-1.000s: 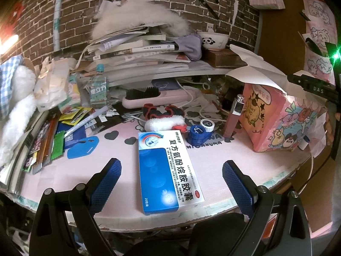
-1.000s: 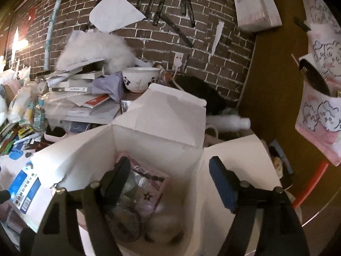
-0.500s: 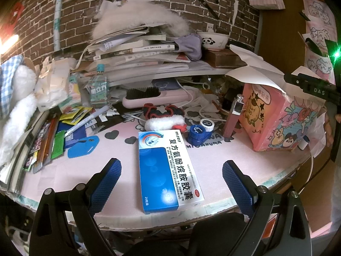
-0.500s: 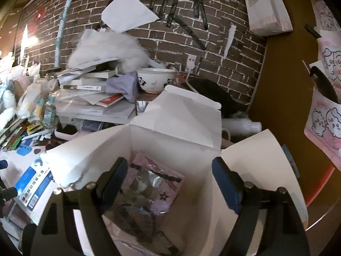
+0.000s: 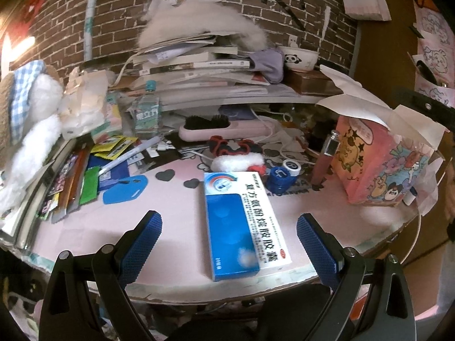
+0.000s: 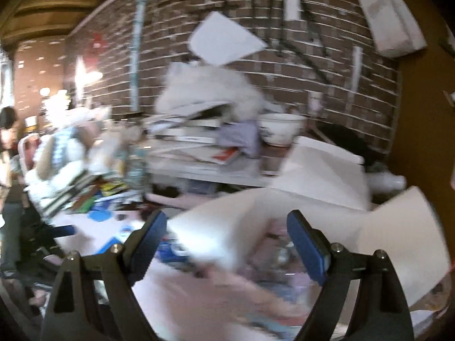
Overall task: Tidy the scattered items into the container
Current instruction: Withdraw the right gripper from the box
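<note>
A pink, smooth-topped desk (image 5: 176, 216) with a curved front edge is seen, backed by a rough brick wall (image 5: 57, 28). Against the wall a stack of flat books and papers (image 5: 199, 68) is topped by a fluffy white heap (image 5: 204, 20). At the desk's right a square pink cardboard box (image 5: 378, 167), printed with cartoon figures, stands with its white flaps (image 5: 358, 99) folded open; in the blurred right view its contents cannot be made out. A flat rectangular blue-and-white medicine carton (image 5: 241, 221) is laid near the front edge, well apart from the box. Beyond it a pink hairbrush (image 5: 224, 129) with black bristles, a small round blue case (image 5: 280, 177) and a tufted white puff (image 5: 241, 162) are scattered. The left hand-held gripper (image 5: 229, 237) is held spread wide above the carton, its textured blue pads (image 5: 142, 241) touching nothing. The right hand-held gripper (image 6: 227, 244) is likewise spread and empty over the box.
</note>
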The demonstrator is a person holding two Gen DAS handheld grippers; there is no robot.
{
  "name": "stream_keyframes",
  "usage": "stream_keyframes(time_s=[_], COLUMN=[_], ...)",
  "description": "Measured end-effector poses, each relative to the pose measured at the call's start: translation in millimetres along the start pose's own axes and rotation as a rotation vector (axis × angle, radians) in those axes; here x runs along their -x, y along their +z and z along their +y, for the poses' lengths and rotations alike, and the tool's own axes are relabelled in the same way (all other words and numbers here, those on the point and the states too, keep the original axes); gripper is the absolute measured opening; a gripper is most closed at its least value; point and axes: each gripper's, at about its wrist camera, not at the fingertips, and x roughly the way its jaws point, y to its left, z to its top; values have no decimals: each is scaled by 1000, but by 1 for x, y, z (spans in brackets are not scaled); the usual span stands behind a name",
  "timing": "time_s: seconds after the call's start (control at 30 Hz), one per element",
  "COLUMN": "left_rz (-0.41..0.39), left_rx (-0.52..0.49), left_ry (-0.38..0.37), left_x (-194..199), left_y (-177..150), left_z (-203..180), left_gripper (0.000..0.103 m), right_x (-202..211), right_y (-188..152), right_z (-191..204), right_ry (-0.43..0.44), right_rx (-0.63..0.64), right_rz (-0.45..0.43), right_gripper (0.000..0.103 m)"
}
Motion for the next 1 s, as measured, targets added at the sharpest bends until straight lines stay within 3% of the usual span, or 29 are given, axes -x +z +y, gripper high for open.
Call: stream_keyframes(time_s=[0.13, 0.47, 0.77, 1.0], left_rz=[3, 16, 34, 57], left_rx=[14, 48, 79, 80], left_ry=[7, 47, 105, 92], left_x=[2, 1, -4, -10], left_y=[-2, -7, -10, -12], left_z=[8, 28, 44, 46], left_gripper=[95, 95, 95, 95], right_x=[-4, -16, -41, -56], right_y=[-8, -38, -65, -86], right_z=[33, 85, 101, 102], right_ry=[97, 188, 237, 250], right_rx=[26, 64, 44, 1], right_rz=[-7, 20, 117, 174], right_gripper=[85, 85, 85, 85])
